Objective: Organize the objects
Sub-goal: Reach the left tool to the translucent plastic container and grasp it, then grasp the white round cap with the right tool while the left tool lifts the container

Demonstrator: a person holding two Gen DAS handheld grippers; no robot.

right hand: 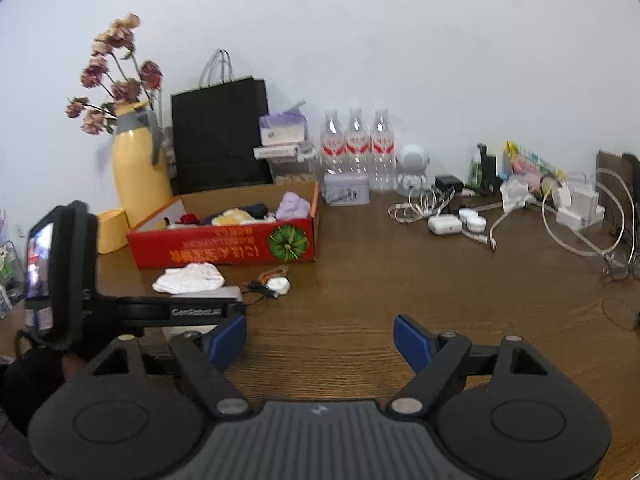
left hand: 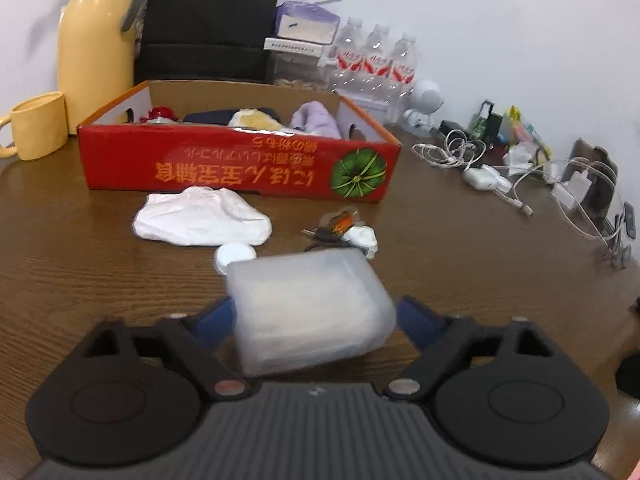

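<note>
In red box (left hand: 240, 160): lilac cloth (left hand: 316, 120), yellow item (left hand: 256, 120), possibly socks.

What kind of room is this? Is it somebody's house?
Probably a home or small office, seen across a wooden table set against a plain white wall. Everyday clutter suggests it: a yellow flask with dried flowers behind it, three water bottles, and tangled charger cables.

Black tongs (right hand: 320, 344) with blue pads (right hand: 412, 344), ribbed grey base
</note>
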